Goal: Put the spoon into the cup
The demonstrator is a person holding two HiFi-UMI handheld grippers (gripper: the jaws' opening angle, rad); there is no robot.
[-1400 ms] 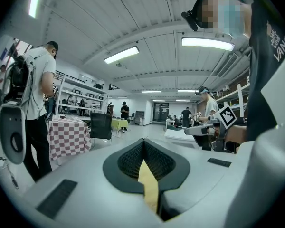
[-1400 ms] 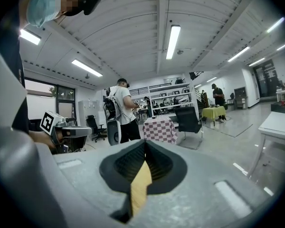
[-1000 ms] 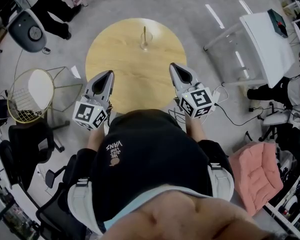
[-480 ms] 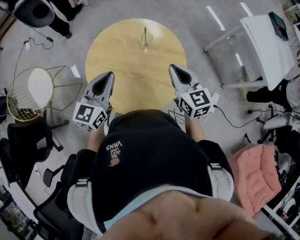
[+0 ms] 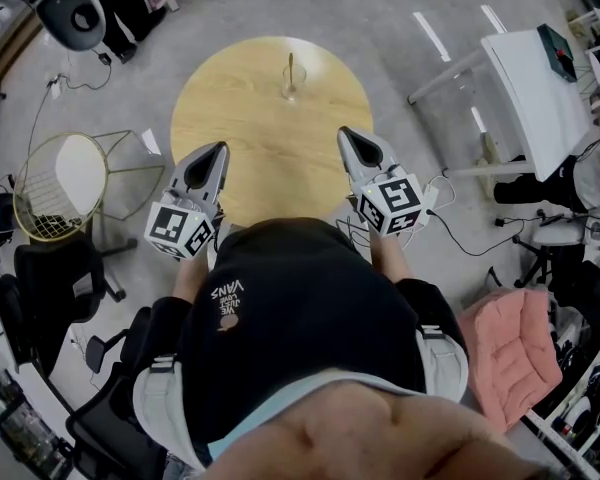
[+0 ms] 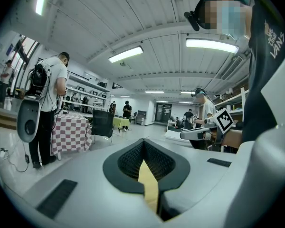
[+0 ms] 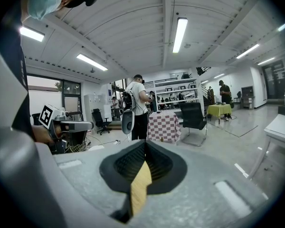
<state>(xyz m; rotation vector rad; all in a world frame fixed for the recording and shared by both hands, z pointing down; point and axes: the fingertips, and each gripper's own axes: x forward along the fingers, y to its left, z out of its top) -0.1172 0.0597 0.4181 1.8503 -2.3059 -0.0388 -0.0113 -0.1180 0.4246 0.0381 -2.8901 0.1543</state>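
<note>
Holding both close to my body, I had the left tool (image 5: 218, 154) and right tool (image 5: 348, 139) pressed together, empty. Beyond, on the round counter (image 5: 235, 118), the spoon (image 5: 290, 66) stood inside the glass cup (image 5: 289, 90). I judged a careless reach might topple that light cup.

Head view: we are looking steeply down on the round table (image 5: 270, 158). Gripper views: we are facing outward, sharing the checkered table (image 6: 71, 132).

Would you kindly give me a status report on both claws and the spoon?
Left claw shut, empty. Right claw shut, empty. Spoon stands in cup, far side of table. Nothing in the way.
</note>
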